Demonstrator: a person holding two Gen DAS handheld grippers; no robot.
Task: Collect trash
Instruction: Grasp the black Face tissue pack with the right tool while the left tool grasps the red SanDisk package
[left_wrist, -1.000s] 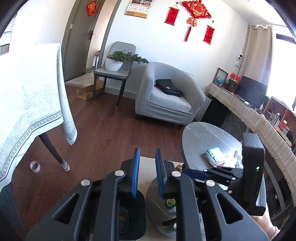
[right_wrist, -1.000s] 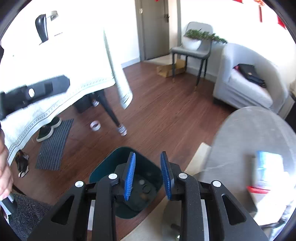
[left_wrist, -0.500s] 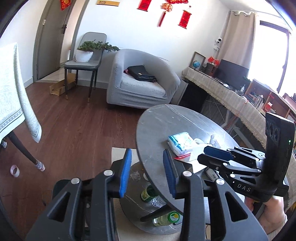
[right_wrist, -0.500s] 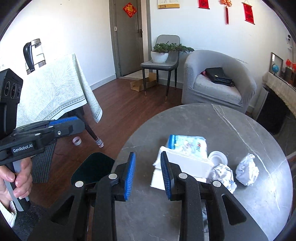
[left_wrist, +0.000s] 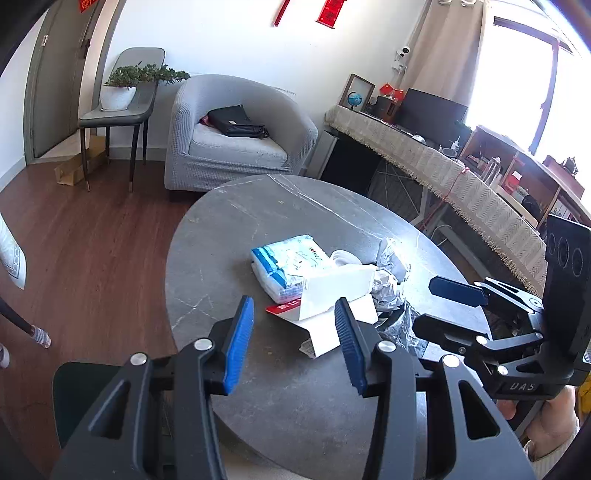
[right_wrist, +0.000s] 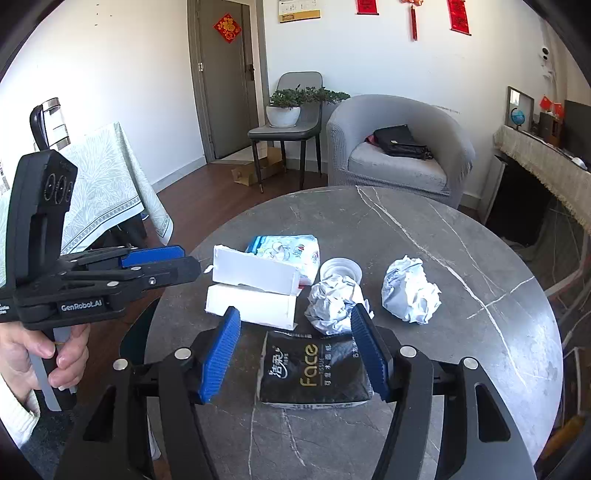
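Approach step, nothing picked. Right tongs (right_wrist: 295, 350) opening, empty, over counter (right_wrist: 461, 258); black tissue pack (right_wrist: 314, 369) below between the jaws, crumpled paper (right_wrist: 334, 302) just ahead. Left tongs (left_wrist: 293, 343) opening, empty; white box (left_wrist: 336, 291) ahead. Next: lower, clamp.

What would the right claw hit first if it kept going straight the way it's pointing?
Probably the black Face tissue pack, lying flat on the grey marble table between the right claw's opening jaws; depth is unclear.
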